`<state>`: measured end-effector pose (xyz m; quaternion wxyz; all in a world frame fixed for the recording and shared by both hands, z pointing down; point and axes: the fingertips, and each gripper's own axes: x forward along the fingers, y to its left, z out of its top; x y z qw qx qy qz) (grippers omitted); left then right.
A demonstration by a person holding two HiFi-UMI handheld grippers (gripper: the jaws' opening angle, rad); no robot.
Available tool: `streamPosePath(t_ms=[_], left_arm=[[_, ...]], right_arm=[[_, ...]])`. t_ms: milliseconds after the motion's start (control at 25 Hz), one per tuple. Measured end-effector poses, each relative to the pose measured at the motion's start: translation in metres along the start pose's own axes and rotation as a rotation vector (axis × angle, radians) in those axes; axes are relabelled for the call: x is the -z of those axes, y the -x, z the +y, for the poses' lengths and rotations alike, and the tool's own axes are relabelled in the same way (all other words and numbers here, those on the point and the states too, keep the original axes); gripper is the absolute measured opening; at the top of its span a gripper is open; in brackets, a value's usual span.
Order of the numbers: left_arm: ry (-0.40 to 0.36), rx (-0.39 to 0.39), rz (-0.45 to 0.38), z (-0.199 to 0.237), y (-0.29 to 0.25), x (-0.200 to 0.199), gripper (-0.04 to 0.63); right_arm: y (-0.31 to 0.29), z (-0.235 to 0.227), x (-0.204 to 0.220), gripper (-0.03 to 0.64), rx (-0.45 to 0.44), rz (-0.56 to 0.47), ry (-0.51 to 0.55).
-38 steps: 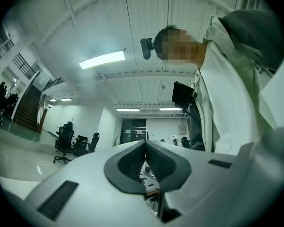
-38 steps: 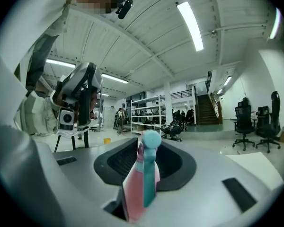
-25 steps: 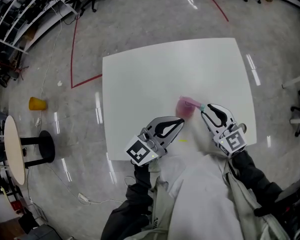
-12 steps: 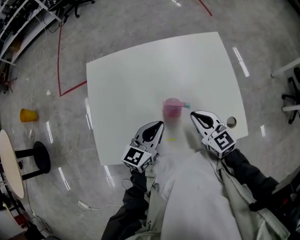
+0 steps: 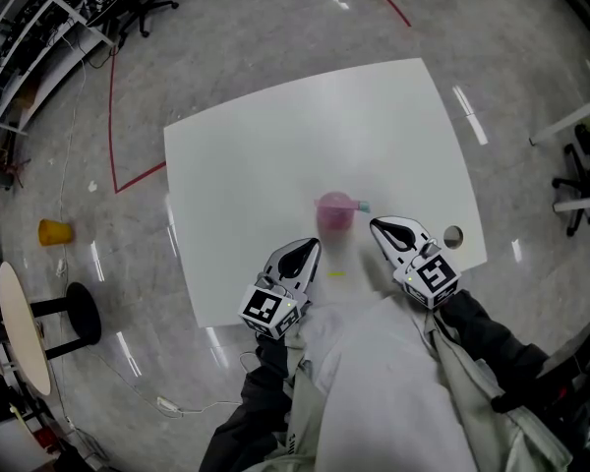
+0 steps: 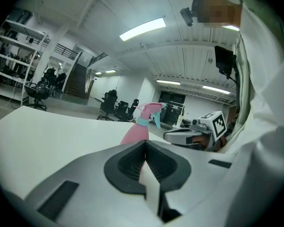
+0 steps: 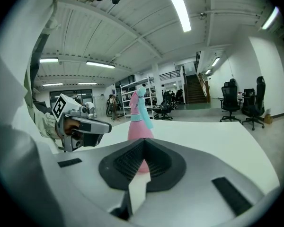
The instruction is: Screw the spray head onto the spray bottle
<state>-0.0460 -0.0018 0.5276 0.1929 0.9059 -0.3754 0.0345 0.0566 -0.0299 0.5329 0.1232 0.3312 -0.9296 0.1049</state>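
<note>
On the white table (image 5: 275,136), near its front edge, the pink spray bottle (image 5: 332,214) stands upright with its spray head (image 6: 150,109) on top. It is between the two grippers and touches neither. The left gripper (image 5: 311,247) and the right gripper (image 5: 376,227) both have their jaws pressed together, holding nothing.

A white tabletop (image 5: 275,155) fills the middle, with a small yellow thing (image 5: 53,231) on the gray floor (image 5: 236,37) at the left.
</note>
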Motion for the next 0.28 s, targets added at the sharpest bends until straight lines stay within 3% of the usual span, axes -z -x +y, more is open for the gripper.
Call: streamPosePath(t_ms=[280], left_arm=[[0.002,0.004,0.0,-0.0028,-0.0025,-0.0041,0.009]], right_arm=[[0.0007,-0.0001,-0.0033,-0.005,-0.009,0.006,0.001]])
